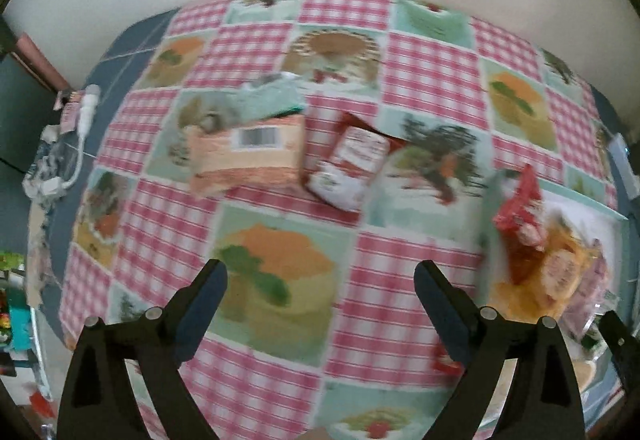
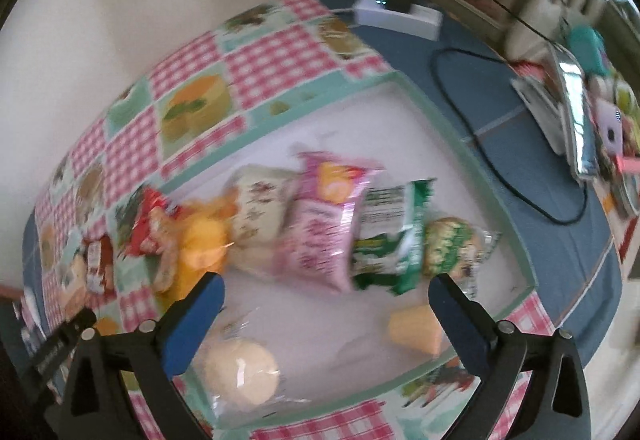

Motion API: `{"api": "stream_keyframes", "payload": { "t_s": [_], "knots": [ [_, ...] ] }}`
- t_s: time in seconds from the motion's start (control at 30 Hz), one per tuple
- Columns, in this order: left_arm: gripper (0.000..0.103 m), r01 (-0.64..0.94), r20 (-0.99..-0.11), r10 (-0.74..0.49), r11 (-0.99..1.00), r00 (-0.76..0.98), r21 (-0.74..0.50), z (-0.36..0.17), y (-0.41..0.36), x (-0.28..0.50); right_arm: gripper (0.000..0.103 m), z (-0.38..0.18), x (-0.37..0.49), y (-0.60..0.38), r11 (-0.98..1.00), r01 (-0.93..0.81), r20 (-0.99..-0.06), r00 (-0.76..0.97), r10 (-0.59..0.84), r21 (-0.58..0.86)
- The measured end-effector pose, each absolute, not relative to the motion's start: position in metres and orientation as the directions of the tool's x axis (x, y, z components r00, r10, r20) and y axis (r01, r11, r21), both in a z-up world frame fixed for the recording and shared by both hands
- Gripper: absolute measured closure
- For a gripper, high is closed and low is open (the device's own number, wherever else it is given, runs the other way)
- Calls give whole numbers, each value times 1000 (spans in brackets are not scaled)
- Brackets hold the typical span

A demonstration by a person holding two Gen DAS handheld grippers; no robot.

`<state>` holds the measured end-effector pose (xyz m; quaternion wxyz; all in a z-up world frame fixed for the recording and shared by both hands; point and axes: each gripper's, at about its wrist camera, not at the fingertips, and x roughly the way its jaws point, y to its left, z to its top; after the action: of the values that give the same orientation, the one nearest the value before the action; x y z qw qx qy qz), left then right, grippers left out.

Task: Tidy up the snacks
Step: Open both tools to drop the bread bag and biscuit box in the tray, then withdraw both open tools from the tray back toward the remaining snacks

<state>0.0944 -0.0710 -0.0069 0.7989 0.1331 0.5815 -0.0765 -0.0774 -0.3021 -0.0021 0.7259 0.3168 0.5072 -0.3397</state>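
Both grippers wide open, fingers empty. Left gripper (image 1: 320, 304) over bare checked cloth on desk (image 1: 432, 71); peach packet (image 1: 248, 155) and red-white sachet (image 1: 352, 167) loose farther on, well apart from fingers. Right gripper (image 2: 326, 312) above white tray (image 2: 472, 167), row of snack packs (image 2: 340, 232) already inside. Step in hand, likely: between placements. Next: reach for a loose packet, close on it, carry to tray.

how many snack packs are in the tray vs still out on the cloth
In the tray: 8, from the red pack to the round bun
On the cloth: 3, peach pack, mint pack, red-white pack
Total: 11
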Motion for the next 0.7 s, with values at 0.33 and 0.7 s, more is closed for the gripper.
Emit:
{"api": "stream_keyframes", "payload": {
  "t_s": [0.33, 0.7],
  "knots": [
    [8, 235, -902, 151, 936, 405, 262, 11, -22, 112, 0, 10, -37, -242, 678, 724, -947, 293, -132, 129],
    [8, 174, -892, 160, 952, 423, 253, 22, 18, 120, 0, 21, -8, -189, 758, 613, -919, 391, -46, 223]
  ]
}}
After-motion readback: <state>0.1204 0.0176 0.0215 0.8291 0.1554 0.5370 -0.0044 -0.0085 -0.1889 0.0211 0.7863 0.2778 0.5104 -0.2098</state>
